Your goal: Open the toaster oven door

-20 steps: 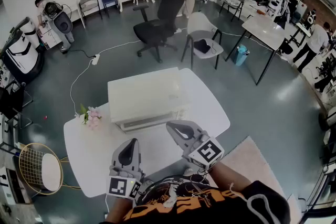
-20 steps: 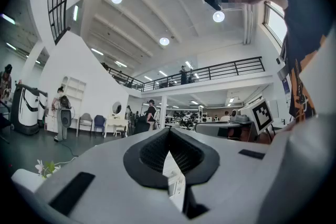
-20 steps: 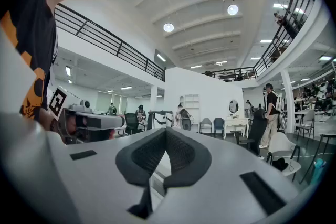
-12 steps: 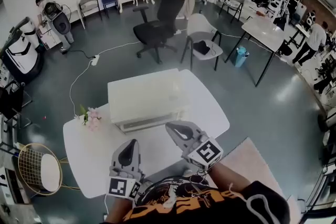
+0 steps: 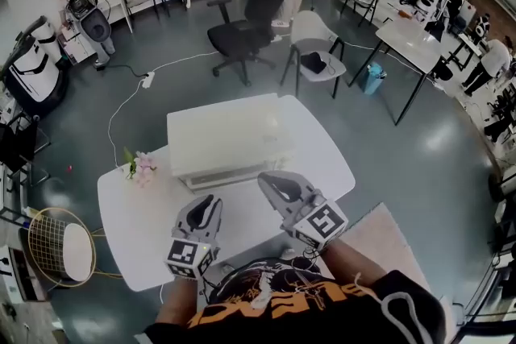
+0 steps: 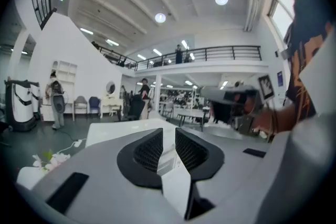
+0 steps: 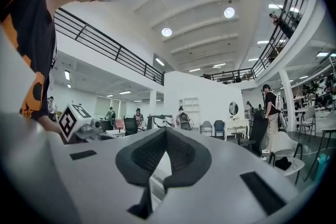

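Smooth white table (image 5: pixel 133 217) holds a boxy white toaster oven (image 5: pixel 226 139). We see our left gripper (image 5: pixel 210 208) a little spread and empty, our right gripper (image 5: pixel 271 184) pressed together.

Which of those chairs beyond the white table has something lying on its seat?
The white chair on thin dark legs, just right of the black swivel office chair: a dark bundle lies on its seat.

toaster oven (image 5: pixel 230 141) is sitting on white table (image 5: pixel 129 230) | left gripper (image 5: pixel 211 206) and right gripper (image 5: pixel 271 183) are hovering side by side near its front, pointing toward it | pink flowers (image 5: pixel 141 167) are lying beside its left end
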Motion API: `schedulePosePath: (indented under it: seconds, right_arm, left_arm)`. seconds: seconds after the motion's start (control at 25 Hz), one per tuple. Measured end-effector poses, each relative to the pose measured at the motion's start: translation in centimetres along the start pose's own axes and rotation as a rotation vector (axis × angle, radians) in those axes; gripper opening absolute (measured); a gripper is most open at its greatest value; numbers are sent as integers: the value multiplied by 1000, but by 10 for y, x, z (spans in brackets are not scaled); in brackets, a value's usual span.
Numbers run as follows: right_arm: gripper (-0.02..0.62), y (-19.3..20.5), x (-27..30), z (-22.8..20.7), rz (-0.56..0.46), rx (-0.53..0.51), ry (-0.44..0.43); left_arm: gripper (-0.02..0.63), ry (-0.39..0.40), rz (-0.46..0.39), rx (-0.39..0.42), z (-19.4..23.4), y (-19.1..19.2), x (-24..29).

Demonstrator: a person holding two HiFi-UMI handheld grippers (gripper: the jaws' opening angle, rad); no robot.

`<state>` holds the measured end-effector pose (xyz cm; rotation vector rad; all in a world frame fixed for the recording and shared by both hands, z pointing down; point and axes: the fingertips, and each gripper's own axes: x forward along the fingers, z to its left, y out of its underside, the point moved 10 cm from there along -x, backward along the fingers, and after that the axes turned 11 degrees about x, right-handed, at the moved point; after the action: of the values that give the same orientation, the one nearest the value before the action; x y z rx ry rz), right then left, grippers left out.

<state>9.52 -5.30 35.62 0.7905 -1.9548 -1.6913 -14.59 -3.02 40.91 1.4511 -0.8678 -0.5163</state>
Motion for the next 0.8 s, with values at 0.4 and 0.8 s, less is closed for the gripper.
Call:
schedulePosePath:
  seconds: [0.4, 0.8]
  right_arm:
    - [14, -7, 0, -11, -7, 19, 6]
    - [14, -5, -5, -24, 4, 50, 52]
  left_arm:
    - [119, -203, 359, -444, 87, 102, 49]
    - [144, -261, 497, -327, 121, 100, 69]
